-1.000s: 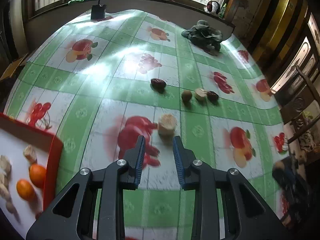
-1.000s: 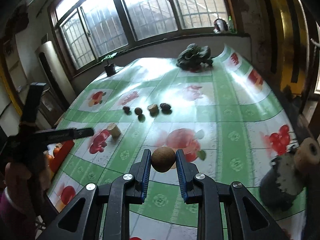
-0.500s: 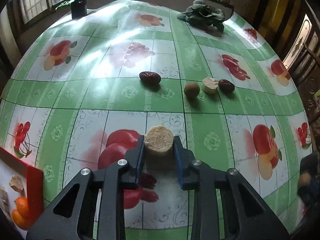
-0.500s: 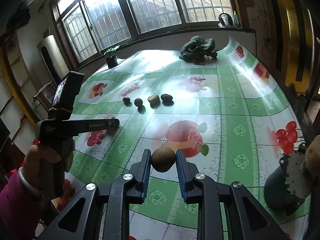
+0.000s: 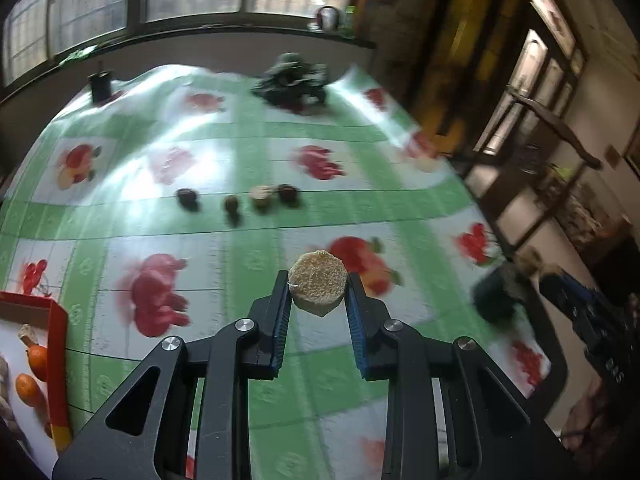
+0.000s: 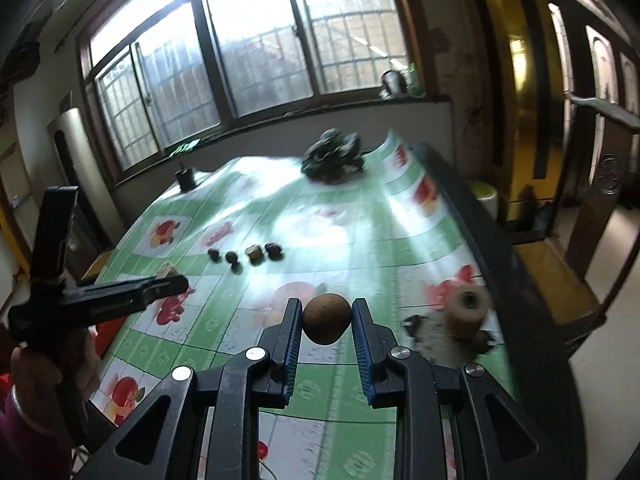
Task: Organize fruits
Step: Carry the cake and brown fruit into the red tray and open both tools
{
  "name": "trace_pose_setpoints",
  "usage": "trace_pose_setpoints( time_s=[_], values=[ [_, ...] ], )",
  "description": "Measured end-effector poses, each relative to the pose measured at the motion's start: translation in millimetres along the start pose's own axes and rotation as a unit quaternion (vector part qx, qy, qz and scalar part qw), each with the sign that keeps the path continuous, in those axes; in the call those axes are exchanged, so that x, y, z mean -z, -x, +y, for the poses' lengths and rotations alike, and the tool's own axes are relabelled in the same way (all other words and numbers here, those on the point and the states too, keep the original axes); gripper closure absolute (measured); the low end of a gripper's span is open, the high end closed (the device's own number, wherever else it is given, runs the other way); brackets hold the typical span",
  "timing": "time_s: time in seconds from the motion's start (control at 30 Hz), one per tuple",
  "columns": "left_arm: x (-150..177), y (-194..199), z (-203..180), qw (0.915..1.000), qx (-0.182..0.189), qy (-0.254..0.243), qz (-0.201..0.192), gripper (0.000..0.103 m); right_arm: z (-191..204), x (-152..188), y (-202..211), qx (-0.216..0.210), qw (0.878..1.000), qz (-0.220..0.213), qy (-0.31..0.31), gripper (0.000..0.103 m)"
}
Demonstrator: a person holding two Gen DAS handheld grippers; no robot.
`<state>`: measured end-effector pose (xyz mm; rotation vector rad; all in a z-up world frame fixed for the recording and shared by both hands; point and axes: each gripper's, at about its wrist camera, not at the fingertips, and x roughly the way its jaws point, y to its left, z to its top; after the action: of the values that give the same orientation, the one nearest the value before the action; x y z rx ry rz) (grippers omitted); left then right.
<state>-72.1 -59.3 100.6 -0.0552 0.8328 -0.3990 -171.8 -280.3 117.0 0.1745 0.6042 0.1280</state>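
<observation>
across the counter (image 5: 248, 392), spread with a green-checked cloth printed with fruit, lifted well clear of the surface in both views. at the near left edge, a red tray (image 5: 59, 344) holding oranges (image 5: 30, 390) and pale knobbly pieces, probably the sorting spot. far back by the window, a dark leafy heap (image 5: 294, 80) and a small black pot (image 5: 100, 84). mid-counter, a row of four small fruits (image 5: 238, 198), dark, brown, pale, dark, sitting near one another, untouched.

left claw (image 5: 318, 290) closed partway on a pale round cut slice (image 5: 318, 288), flat grainy face toward the camera, pinched at its sides by the blue pads, held above the cloth. tray down and to the left of this claw, so nearer to the left hand than the right; likely a swing leftward and down, with only the tray's raised rim and the oranges already inside to mind.

right claw (image 6: 326, 322) closed partway on a round brown fruit (image 6: 325, 318), gripped across its middle, also aloft. seen from the right view, left tool between this claw and the tray side, so likely in the way of any crossing reach. at the right edge, a dark blurred object with a pale spool-like piece (image 6: 466, 314), unclear.
</observation>
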Motion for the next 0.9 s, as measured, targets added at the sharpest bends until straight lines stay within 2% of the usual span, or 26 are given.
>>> trace_pose_setpoints(
  time_s=[0.17, 0.33, 0.47, 0.63, 0.77, 0.9],
  values=[
    [-4, 23, -27, 0.999, 0.032, -0.024, -0.02, 0.077, -10, -9, 44, 0.028, 0.999, -0.042, -0.01, 0.079],
    [1, 36, -31, 0.9986, 0.023, -0.035, -0.033, 0.077, -8, -12, 55, 0.028, 0.998, -0.05, -0.013, 0.079],
    [7, 41, -2, 0.9996, -0.008, -0.011, -0.026, 0.077, 12, -11, 41, 0.0, 0.999, -0.035, 0.003, 0.079],
    [21, 62, 44, 0.9969, -0.067, 0.021, -0.034, 0.077, 50, -11, 12, -0.054, 0.998, -0.007, 0.025, 0.079],
    [38, 85, 97, 0.9901, -0.123, 0.058, -0.033, 0.077, 91, -10, -17, -0.111, 0.992, 0.019, 0.049, 0.079],
    [59, 111, 154, 0.9774, -0.181, 0.103, -0.035, 0.077, 144, -7, -46, -0.16, 0.982, 0.044, 0.086, 0.079]
  ],
)
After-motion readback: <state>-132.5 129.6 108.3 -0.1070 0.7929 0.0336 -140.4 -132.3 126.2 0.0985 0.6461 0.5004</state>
